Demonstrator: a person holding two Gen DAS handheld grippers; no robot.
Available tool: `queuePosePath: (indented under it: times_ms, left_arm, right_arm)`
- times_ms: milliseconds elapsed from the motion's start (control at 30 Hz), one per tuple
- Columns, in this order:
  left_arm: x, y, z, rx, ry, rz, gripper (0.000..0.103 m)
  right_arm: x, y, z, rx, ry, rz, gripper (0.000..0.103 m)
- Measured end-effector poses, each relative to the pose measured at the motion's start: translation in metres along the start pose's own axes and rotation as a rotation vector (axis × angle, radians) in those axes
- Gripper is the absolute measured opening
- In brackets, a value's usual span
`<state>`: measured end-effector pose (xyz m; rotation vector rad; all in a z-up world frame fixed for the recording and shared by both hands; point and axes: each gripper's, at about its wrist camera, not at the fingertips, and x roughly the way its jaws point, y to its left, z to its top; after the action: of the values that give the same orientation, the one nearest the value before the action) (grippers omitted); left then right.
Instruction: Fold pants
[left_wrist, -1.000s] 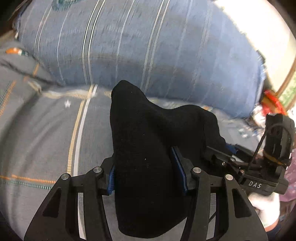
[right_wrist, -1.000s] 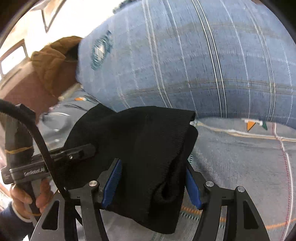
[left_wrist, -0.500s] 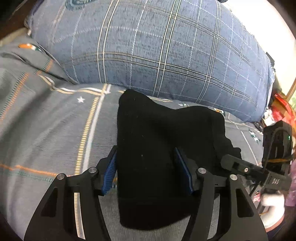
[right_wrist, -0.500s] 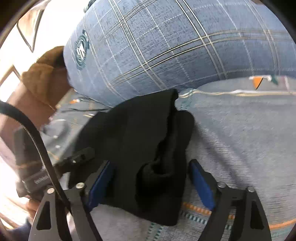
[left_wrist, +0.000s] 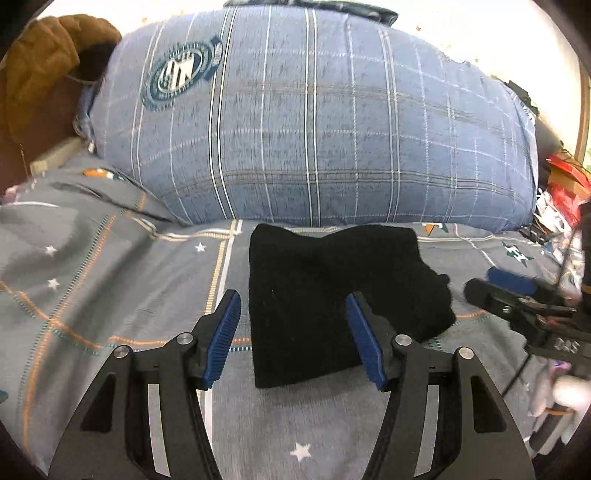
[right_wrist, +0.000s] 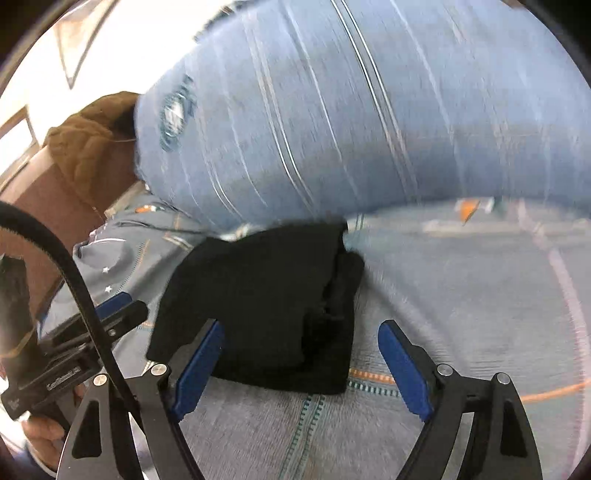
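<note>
The black pants lie folded into a small thick rectangle on the grey bedsheet, just in front of the pillow. My left gripper is open and drawn back from the bundle's near edge; its left pad stands apart from the cloth. In the right wrist view the pants lie with their near edge between the fingers of my right gripper. Its jaws stand wide and are closing a little, and neither pad presses on the cloth. Each view shows the other gripper beside the bundle: right gripper, left gripper.
A big blue plaid pillow rises right behind the pants. A brown padded garment lies at the far left. Red and mixed clutter sits past the bed's right side. A person's hand holds the left gripper.
Both grippers, shut on the raised pants a second ago, have opened and pulled back. The folded pants now rest flat on the bed.
</note>
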<state>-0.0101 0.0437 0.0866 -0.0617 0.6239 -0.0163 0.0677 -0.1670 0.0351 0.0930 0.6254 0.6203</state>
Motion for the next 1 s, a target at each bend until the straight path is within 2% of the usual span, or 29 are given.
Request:
queuePosePath:
  times_ms: [133, 233, 333, 733, 1000]
  left_arm:
    - [-0.02, -0.008, -0.003, 0.009, -0.045, 0.021, 0.06]
    - [-0.03, -0.012, -0.007, 0.01, -0.052, 0.022, 0.06]
    - [-0.038, -0.015, -0.011, 0.011, -0.054, 0.018, 0.06]
    - [-0.053, -0.011, -0.024, 0.002, -0.075, 0.105, 0.06]
    - [-0.056, -0.005, -0.028, -0.006, -0.085, 0.125, 0.06]
  right_arm:
    - [-0.045, 0.033, -0.008, -0.121, -0.134, -0.081, 0.085]
    - [-0.06, 0.048, -0.014, -0.146, -0.167, -0.098, 0.087]
    - [-0.065, 0.055, -0.021, -0.153, -0.162, -0.102, 0.087]
    - [-0.07, 0.076, -0.036, -0.175, -0.167, -0.095, 0.087]
    - [-0.07, 0.08, -0.041, -0.165, -0.151, -0.098, 0.087]
